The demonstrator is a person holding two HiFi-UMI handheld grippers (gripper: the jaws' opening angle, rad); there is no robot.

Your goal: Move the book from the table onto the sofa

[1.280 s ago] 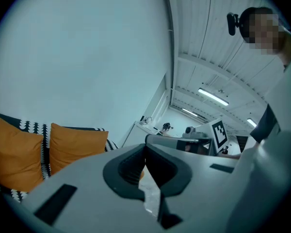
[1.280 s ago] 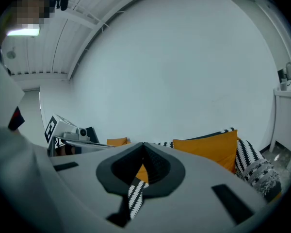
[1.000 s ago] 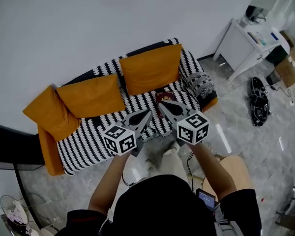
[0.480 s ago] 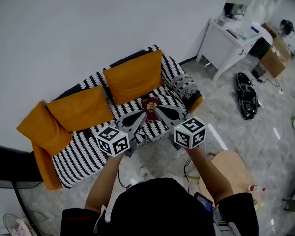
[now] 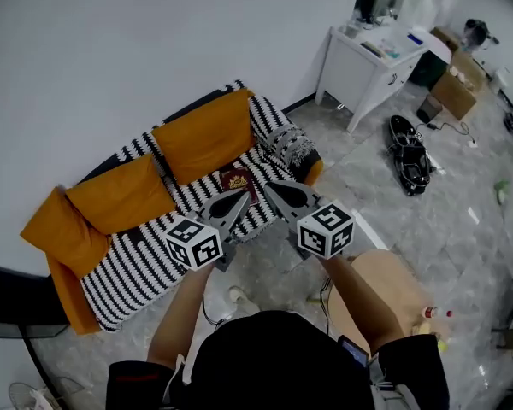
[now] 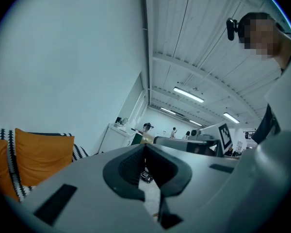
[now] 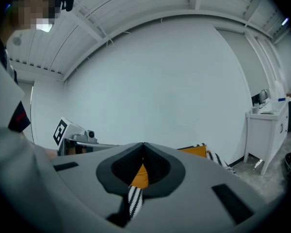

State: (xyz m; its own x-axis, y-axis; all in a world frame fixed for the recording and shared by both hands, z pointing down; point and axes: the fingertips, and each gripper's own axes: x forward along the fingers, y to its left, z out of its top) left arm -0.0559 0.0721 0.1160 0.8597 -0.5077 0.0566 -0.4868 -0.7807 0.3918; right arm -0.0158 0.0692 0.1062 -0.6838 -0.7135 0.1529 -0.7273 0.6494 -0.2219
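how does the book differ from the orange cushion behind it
The book is dark red and small; the orange cushion behind it is far bigger and brighter. The book lies flat on the seat; the cushion leans on the backrest. Both rest on the striped sofa.

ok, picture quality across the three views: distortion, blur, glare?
Head view: wide-angle bend at the edges, even light, sofa and book sharp. Left gripper view: fisheye with black corners, ceiling strip lights bright, left gripper soft up close. Right gripper view: same fisheye and black corners, right gripper soft, wall evenly lit.
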